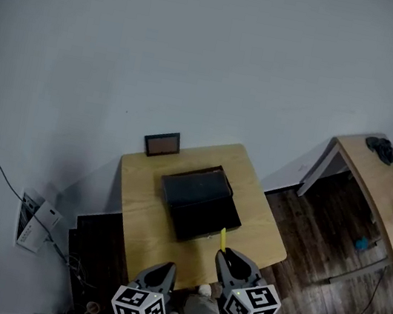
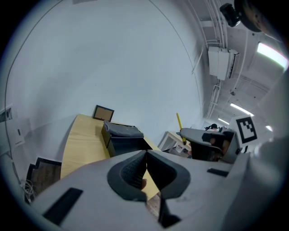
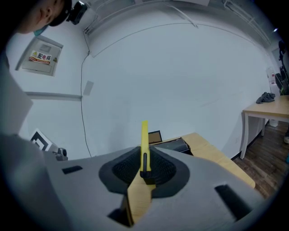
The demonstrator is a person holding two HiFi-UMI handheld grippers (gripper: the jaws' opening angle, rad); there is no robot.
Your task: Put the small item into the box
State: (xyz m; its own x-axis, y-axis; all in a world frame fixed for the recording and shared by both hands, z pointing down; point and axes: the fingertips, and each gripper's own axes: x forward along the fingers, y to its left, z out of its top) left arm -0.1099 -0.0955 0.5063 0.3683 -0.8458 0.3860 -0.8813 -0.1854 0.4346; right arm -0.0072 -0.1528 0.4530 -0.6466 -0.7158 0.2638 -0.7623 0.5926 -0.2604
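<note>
A black box with its lid down sits in the middle of the small wooden table. My right gripper hovers over the table's near edge, shut on a thin yellow utility knife that sticks out toward the box. In the right gripper view the yellow knife stands upright between the pads, with the box behind it. My left gripper is held near the table's front edge, its jaws together with nothing between them. The left gripper view shows the box ahead and the right gripper with the knife.
A small framed picture leans on the wall at the table's back edge. A second wooden desk with dark and white items stands to the right. Cables and a white paper lie on the floor at left.
</note>
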